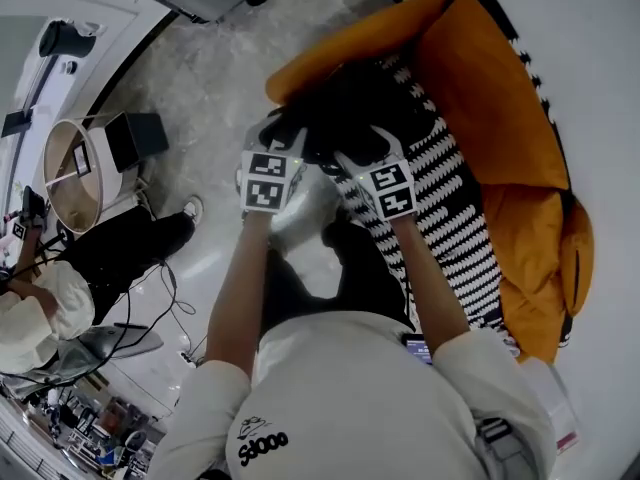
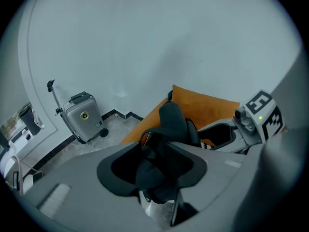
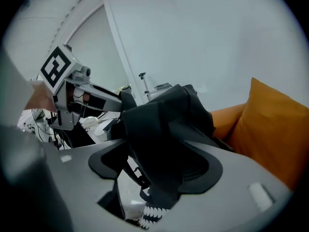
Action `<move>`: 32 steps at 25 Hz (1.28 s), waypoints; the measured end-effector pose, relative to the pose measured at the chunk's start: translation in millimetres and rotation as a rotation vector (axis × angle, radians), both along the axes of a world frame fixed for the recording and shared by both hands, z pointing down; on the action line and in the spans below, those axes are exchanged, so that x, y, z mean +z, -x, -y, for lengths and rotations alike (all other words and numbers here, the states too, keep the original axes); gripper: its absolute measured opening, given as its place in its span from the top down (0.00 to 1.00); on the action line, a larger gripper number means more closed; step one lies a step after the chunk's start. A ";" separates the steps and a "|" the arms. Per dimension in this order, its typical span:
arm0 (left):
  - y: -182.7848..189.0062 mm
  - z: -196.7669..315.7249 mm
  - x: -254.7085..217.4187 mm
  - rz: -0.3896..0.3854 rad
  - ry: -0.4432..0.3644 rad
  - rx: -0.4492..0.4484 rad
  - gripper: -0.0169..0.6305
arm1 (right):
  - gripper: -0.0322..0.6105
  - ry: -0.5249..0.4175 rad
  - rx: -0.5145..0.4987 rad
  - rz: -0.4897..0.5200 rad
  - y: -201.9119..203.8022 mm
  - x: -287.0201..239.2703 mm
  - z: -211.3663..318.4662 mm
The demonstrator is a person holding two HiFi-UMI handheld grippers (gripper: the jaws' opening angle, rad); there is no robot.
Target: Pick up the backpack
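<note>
A black backpack (image 1: 330,118) rests on the front edge of an orange sofa (image 1: 500,98), on a black-and-white patterned throw (image 1: 450,188). Both grippers reach into it from the near side. My left gripper (image 1: 285,138) has a bunched black fold of the backpack (image 2: 171,124) filling the gap between its pads, and the left gripper (image 2: 161,175) looks shut on it. My right gripper (image 1: 360,148) stands wide. Black backpack fabric (image 3: 164,120) drapes through the right gripper (image 3: 154,173), with a gap showing at its left pad.
An orange cushion (image 3: 275,124) leans behind the backpack. A silver suitcase (image 2: 84,115) stands on the grey floor by the wall. A seated person (image 1: 40,318) and a round basket (image 1: 70,173) are on the left. My own legs stand close to the sofa.
</note>
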State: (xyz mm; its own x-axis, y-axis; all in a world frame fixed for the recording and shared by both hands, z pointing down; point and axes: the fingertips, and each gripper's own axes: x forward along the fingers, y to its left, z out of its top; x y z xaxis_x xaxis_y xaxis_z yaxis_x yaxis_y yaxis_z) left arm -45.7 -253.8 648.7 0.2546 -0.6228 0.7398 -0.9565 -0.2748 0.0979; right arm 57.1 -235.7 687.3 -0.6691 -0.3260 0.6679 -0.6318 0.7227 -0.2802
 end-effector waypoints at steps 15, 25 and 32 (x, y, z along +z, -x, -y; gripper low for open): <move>18.2 -15.0 -10.7 -0.076 -0.085 -0.162 0.95 | 0.71 0.002 -0.020 -0.096 5.6 -1.8 -19.5; 13.1 -45.5 -36.9 -0.218 -0.171 -0.156 0.95 | 0.85 -0.028 0.087 -0.073 13.3 -50.2 -49.9; -9.5 -71.2 -64.6 -0.361 -0.183 -0.035 0.95 | 0.85 -0.014 0.257 -0.012 5.7 -98.7 -74.5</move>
